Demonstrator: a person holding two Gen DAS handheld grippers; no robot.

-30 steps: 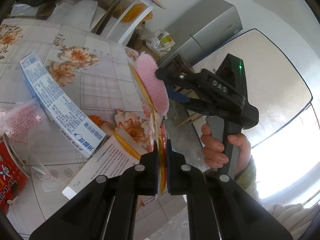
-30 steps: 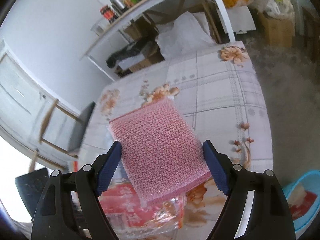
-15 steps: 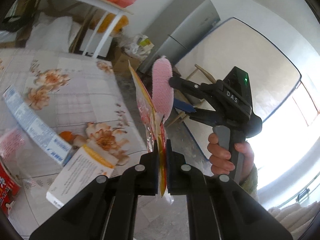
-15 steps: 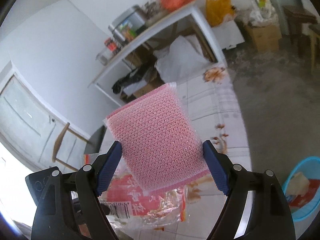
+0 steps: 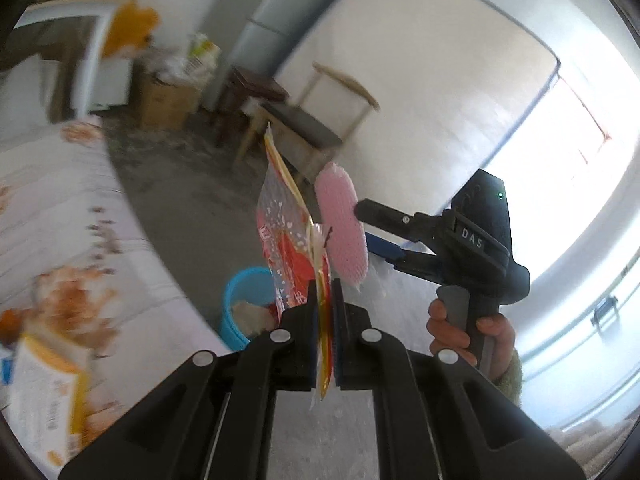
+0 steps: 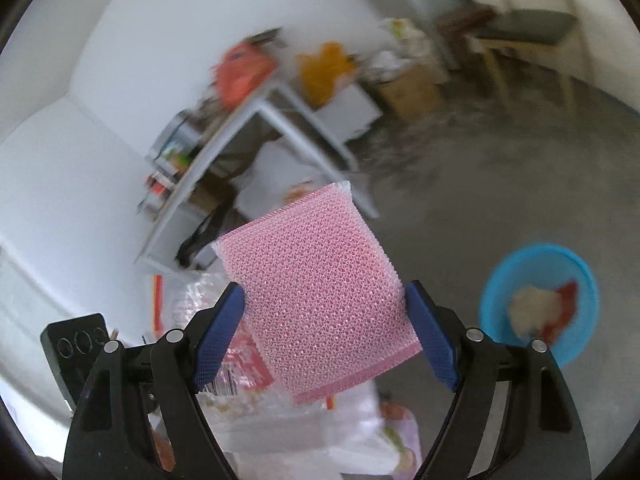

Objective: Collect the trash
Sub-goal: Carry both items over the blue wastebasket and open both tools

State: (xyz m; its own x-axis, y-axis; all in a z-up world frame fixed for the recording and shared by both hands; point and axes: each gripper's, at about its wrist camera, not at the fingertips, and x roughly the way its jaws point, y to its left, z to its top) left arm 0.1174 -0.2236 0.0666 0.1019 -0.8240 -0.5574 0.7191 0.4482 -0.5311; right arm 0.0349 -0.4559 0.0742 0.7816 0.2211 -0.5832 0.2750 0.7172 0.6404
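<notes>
My left gripper (image 5: 325, 300) is shut on a red and clear plastic wrapper (image 5: 290, 240), which stands edge-on above the jaws. My right gripper (image 6: 326, 320) holds a pink mesh sponge (image 6: 316, 304) between its blue pads, the jaws wide and pressing on its two sides. In the left wrist view the same pink sponge (image 5: 341, 232) hangs just right of the wrapper, with the right gripper (image 5: 360, 216) behind it and a hand (image 5: 472, 328) on its grip. A blue basin (image 6: 540, 300) with trash in it sits on the floor at lower right; the blue basin (image 5: 248, 304) also shows behind the wrapper.
The flowered table (image 5: 60, 240) curves along the left, with a yellow and white box (image 5: 44, 392) on it. A wooden chair (image 5: 312, 120), a cardboard box (image 5: 168, 100) and a grey fridge (image 5: 272, 24) stand on the concrete floor. A white shelf table (image 6: 248, 120) lines the wall.
Both grippers have swung away from the table toward the floor, each keeping its load. The blue basin has come into the left wrist view and moved further into the right wrist view.
</notes>
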